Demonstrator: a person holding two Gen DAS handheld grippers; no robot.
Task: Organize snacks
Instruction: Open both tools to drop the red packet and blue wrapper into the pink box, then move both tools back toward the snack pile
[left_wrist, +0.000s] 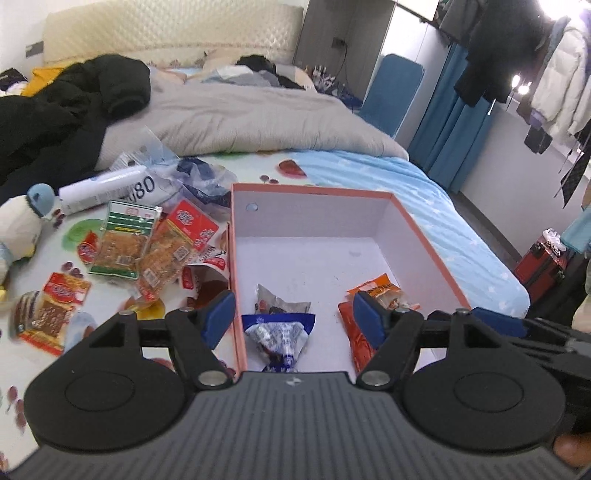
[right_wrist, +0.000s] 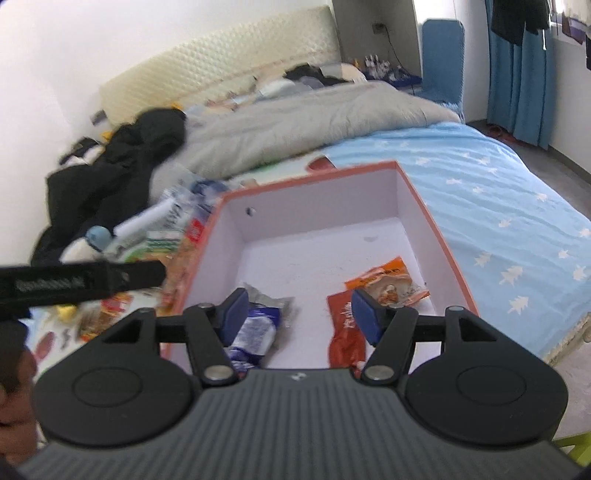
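Grippers both empty, we hold left (left_wrist: 293, 317) and right (right_wrist: 297, 314) jaws apart over box (left_wrist: 417, 236); blue packet (left_wrist: 277, 332) and orange packet (left_wrist: 384, 291) at near edge

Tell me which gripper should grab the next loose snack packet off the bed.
Probably left. The left gripper is open over the box's left wall, beside the loose packets. The right gripper, also open, hangs over the box's middle, farther away.
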